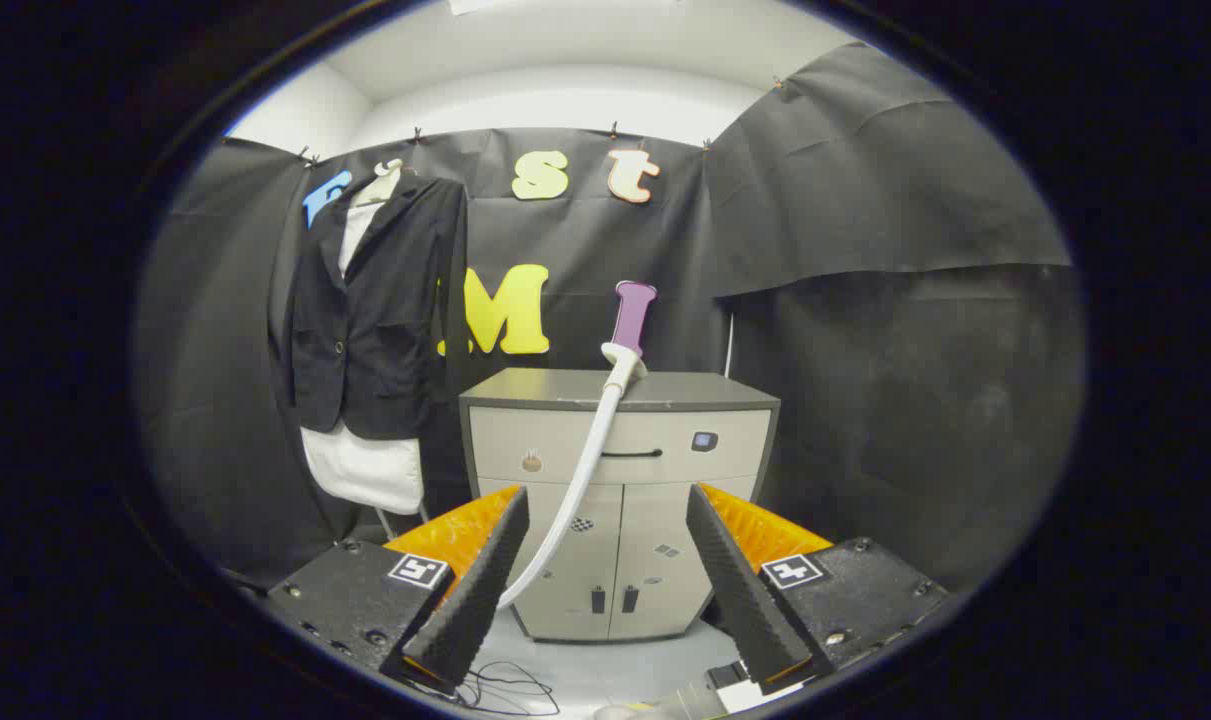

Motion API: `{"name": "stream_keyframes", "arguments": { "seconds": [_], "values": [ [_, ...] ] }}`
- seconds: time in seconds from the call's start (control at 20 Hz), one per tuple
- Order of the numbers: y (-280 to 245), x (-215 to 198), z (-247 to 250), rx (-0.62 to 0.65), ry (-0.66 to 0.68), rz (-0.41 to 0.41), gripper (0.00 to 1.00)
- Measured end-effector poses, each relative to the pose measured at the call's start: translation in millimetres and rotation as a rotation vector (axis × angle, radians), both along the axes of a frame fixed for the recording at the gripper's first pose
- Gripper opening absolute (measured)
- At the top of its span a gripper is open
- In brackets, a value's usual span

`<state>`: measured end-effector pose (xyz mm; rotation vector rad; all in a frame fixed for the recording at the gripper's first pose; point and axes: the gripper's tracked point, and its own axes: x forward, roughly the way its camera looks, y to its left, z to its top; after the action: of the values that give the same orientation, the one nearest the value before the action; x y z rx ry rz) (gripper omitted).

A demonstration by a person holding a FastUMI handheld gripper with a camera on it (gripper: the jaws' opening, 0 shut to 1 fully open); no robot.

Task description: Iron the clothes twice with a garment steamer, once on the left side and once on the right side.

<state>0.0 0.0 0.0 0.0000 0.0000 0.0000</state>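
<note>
The gripper (605,575) hangs wide open with nothing between its two fingers (470,600), aimed squarely at the cabinet (620,500) ahead. That aim looks like the start of a reach, since the steamer is the first thing the task needs. Some thin cables (505,690) lie on the floor just under the fingers.

Beyond the fingers stands one cabinet, with one drawer and two doors. On its top the one steamer (632,320) stands upright, handle up, probably so it can be taken from the front in a single grasp. Its one hose (580,480) runs down across the cabinet front and passes behind the left finger; it will trail wherever the steamer goes, so it may drag or catch.

Farther back, beside the cabinet and well apart from the steamer, one dark jacket (375,310) hangs on a hanger against the wall, over a pale garment (365,470) that shows at the collar and below the hem. Hanging free, both its sides are open to the steamer. No pass appears to have begun.
</note>
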Motion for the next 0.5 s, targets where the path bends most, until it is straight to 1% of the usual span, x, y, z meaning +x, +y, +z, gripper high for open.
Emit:
{"name": "stream_keyframes", "arguments": {
  "seconds": [0.5],
  "values": [
    [5, -12, 11, -0.001, -0.019, -0.014, 0.99]
  ]
}}
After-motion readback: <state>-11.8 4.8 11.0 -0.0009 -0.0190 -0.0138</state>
